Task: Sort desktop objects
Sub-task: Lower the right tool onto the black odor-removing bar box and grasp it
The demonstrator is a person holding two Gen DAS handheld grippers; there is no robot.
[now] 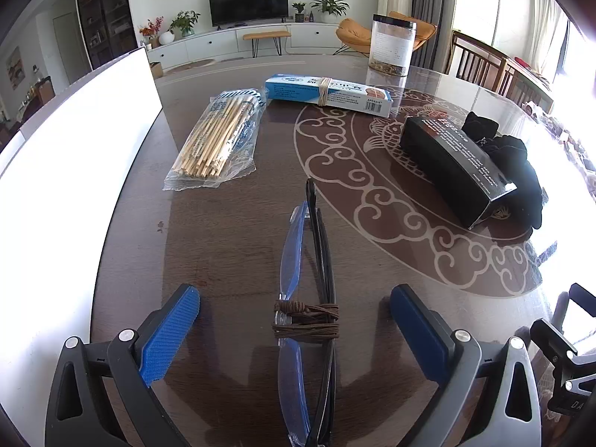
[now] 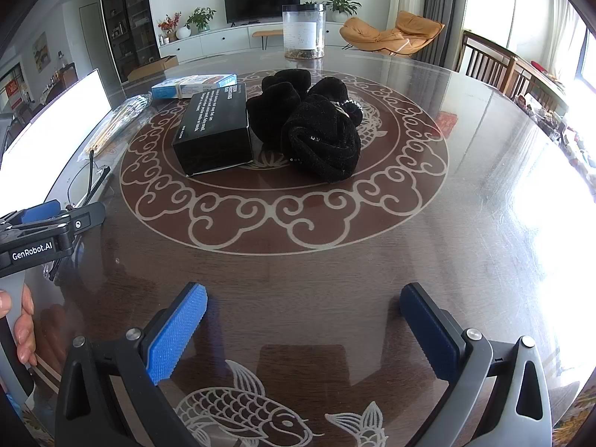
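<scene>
Seen from the left wrist, the left claw [image 1: 294,335] stands released, its two blue pads spread wide on either side of a pair of folded glasses [image 1: 309,298] that lies flat on the dark worktop [image 1: 223,246], touching neither pad. A brown cord [image 1: 307,320] is wound round the middle of the glasses, which run lengthwise from 6 o'clock up toward 12 o'clock. At 11 o'clock from them lies a clear bag of wooden sticks [image 1: 218,138], and just beyond that, at 12 o'clock, a blue-and-white box [image 1: 329,93] bound with a rubber band. At 2 o'clock sits a black box [image 1: 456,165] with white lettering, touching a heap of black cloth [image 1: 517,164] behind it. A clear jar with a black lid [image 1: 393,44] stands far off at 1 o'clock, and a bright white panel [image 1: 74,141] fills the 9 o'clock side. In the right wrist view, the right claw [image 2: 303,331] is likewise released, hovering over bare worktop with nothing between its pads; the black box and black cloth lie well apart from it at 12 o'clock, side by side and touching.
</scene>
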